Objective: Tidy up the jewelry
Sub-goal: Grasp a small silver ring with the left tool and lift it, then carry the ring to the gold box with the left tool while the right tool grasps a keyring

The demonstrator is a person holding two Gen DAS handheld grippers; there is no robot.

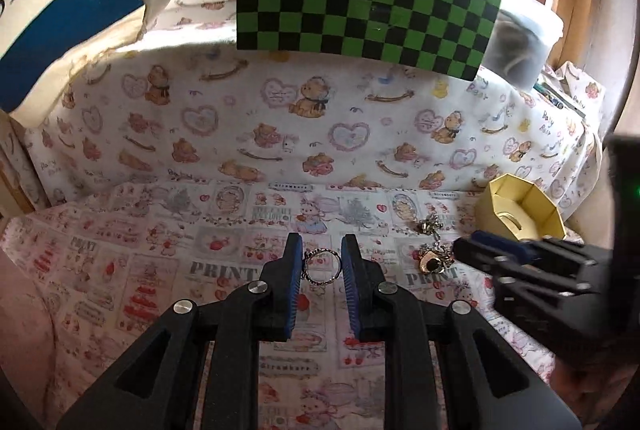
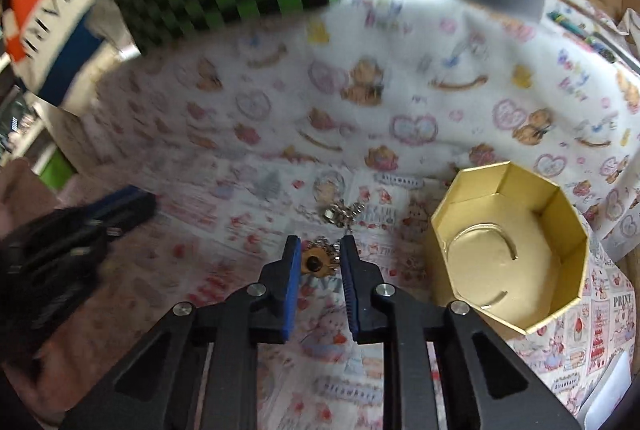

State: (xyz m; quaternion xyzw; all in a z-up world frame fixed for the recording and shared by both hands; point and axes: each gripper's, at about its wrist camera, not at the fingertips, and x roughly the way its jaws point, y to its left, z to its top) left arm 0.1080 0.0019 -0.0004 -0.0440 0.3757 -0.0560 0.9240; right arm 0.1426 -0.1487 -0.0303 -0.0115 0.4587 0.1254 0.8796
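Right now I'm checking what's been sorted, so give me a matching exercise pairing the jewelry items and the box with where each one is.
Things:
1. silver ring
2. gold pendant with a dark stone
3. silver chain piece
4. gold box

Places:
A. lying on the cloth beyond the pendant
B. between the pads of the left hand-held gripper
C. open, with no jewelry inside
D. between the fingers of the right hand-held gripper

Pairs: 1-B, 2-D, 3-A, 4-C

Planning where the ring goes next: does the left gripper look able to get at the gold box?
Probably not directly: the right gripper sits between the left gripper, shut on the ring, and the gold box.
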